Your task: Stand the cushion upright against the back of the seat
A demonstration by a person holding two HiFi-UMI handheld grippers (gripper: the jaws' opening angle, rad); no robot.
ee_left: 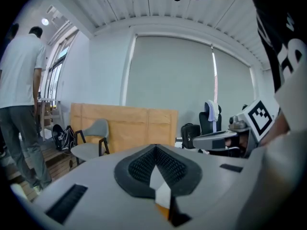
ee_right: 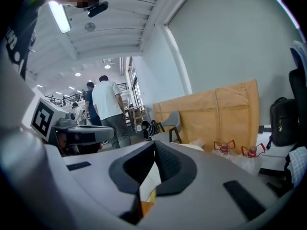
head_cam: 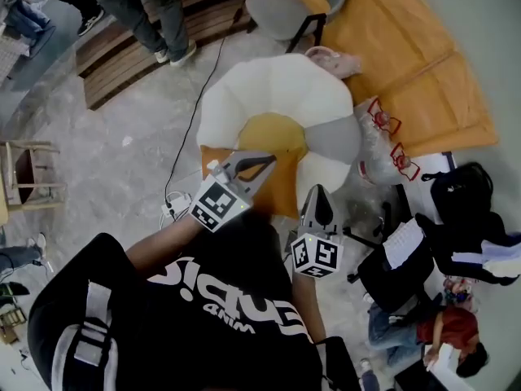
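An orange cushion (head_cam: 281, 192) lies flat on the floor at the front of a low white petal-shaped seat (head_cam: 269, 84) with a yellow middle (head_cam: 273, 130). My left gripper (head_cam: 269, 160) hovers over the cushion's near-left part, jaws shut with nothing in them. To its right, my right gripper (head_cam: 318, 191) points at the seat's right front edge, also shut and empty. In the left gripper view the left gripper (ee_left: 156, 148) shows only a sliver of white and orange below its closed jaws. The right gripper (ee_right: 153, 146) shows the same in its own view.
A grey chair (head_cam: 297, 10) and cardboard sheets (head_cam: 407, 63) stand behind the seat. People stand on a wooden platform (head_cam: 122, 63) at the back left. A bag of red-capped bottles (head_cam: 383, 137) and black bags (head_cam: 460, 194) crowd the right. A cable (head_cam: 191, 129) runs to a power strip (head_cam: 173, 208).
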